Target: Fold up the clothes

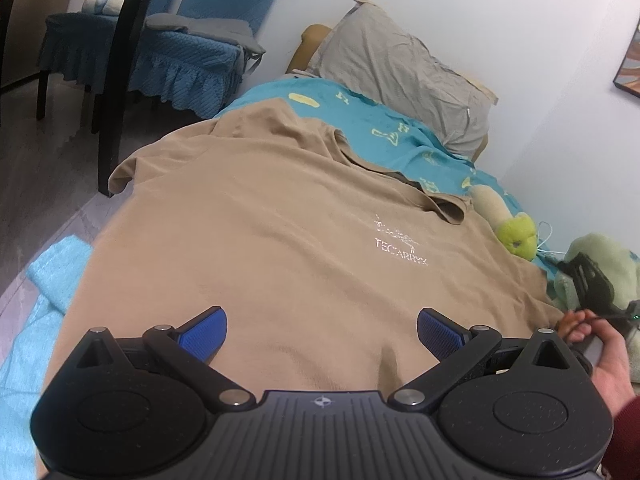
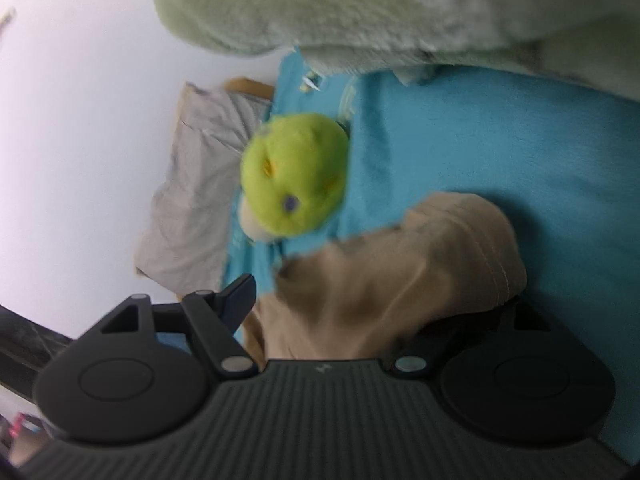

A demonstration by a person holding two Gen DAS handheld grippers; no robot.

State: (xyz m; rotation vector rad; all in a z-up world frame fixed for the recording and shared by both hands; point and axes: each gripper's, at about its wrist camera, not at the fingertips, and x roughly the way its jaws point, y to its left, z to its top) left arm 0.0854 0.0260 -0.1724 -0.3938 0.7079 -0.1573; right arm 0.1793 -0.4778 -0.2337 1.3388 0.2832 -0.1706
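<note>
Tan cotton, soft and limp: that is what I have to fold. The t-shirt (image 1: 288, 232) lies spread front-up across the bed (image 1: 404, 140), over its teal sheet, logo showing, collar toward the wall side and one sleeve drooping off the near edge above the floor.

My left tongs (image 1: 322, 336) hover over the lower body of the shirt, spread wide, blue pads (image 1: 206, 330) clear of the cloth and gripping nothing.

My right tongs (image 2: 332, 312) are at the far corner of the shirt, where a bunched sleeve or hem (image 2: 400, 272) rises between the arms. One finger (image 2: 238, 294) shows; the other is buried under the fabric, and the view is blurred, so I cannot tell whether they have closed on it.

I judge the shirt light and floppy. It will sag and crease if I lift it from one point, and a thin single layer may slip out of the pads. Better to pinch at a seam, hem or shoulder, where the cloth is doubled, with both tongs well apart.

A yellow-green plush toy (image 2: 294, 176) sits just beside that corner, and a pale green plush (image 2: 320, 4) looms above it; a dragged edge could catch them. The grey pillow (image 1: 404, 68) is well apart.
</note>
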